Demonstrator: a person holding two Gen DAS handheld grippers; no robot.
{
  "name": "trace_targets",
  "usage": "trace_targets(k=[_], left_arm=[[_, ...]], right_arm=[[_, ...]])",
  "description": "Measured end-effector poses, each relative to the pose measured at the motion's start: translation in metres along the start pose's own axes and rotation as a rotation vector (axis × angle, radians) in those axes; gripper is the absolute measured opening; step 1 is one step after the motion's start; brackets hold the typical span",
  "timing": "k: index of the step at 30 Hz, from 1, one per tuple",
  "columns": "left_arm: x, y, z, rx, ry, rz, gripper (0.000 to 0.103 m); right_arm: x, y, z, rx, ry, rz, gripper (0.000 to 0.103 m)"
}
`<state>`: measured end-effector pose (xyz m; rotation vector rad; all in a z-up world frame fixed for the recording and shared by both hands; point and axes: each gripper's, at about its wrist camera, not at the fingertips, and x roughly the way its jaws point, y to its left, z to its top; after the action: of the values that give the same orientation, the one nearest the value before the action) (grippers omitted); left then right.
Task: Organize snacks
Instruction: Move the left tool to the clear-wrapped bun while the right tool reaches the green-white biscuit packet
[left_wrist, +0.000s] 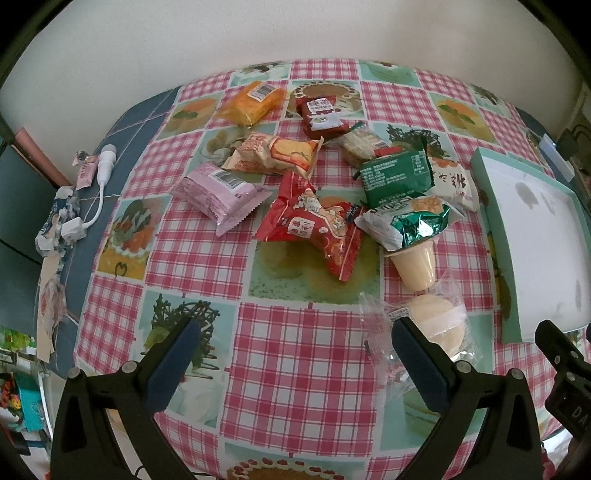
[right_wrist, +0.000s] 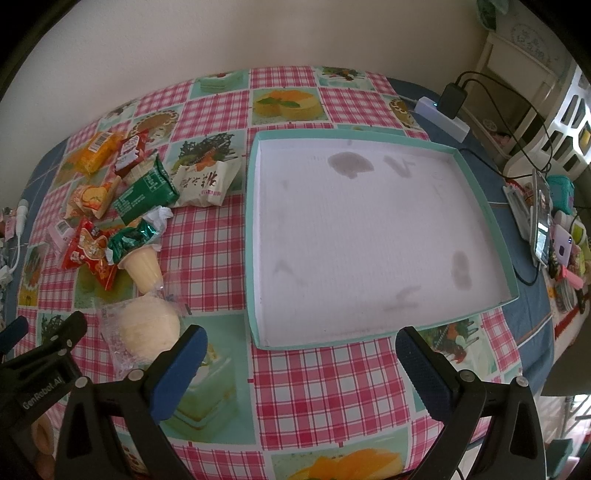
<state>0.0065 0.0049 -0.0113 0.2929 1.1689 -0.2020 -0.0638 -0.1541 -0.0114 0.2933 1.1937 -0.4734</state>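
Several wrapped snacks lie in a loose pile on the checked tablecloth: a red packet (left_wrist: 314, 225), a pink packet (left_wrist: 216, 192), an orange packet (left_wrist: 255, 101), a green packet (left_wrist: 397, 175) and a pudding cup (left_wrist: 415, 267). A round pale bun in clear wrap (left_wrist: 439, 323) (right_wrist: 147, 332) lies nearest, beside my left gripper's right finger. The shallow teal-rimmed tray (right_wrist: 480, 192) (left_wrist: 491, 206) has nothing in it. My left gripper (left_wrist: 295, 354) is open above bare cloth. My right gripper (right_wrist: 301, 360) is open just before the tray's near edge.
A white cable with adapter (left_wrist: 98, 184) and torn wrappers lie at the table's left edge. A power strip with a black plug (right_wrist: 448, 107), a phone (right_wrist: 541, 218) and small clutter sit to the right of the tray. A wall stands behind the table.
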Motion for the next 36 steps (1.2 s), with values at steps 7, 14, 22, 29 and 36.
trace_targets(k=[7,14,22,29,36], left_arm=[[0.000,-0.004,0.018,-0.089,0.050,-0.094,0.103],[0.015,-0.029,0.027,-0.056,0.119,-0.092,0.103],[0.028,-0.042,0.018,-0.031,0.180,-0.135,0.103],[0.043,-0.069,0.014,0.019,0.232,-0.156,0.103],[0.047,-0.074,0.012,0.016,0.242,-0.207,0.082]], right_arm=[[0.000,-0.006,0.011,0.072,-0.009,0.012,0.103],[0.015,-0.022,0.029,0.172,0.016,-0.009,0.103],[0.025,-0.019,0.030,0.186,0.051,0.009,0.103],[0.030,-0.025,0.029,0.210,0.064,-0.010,0.103],[0.031,-0.023,0.030,0.204,0.065,-0.014,0.103]])
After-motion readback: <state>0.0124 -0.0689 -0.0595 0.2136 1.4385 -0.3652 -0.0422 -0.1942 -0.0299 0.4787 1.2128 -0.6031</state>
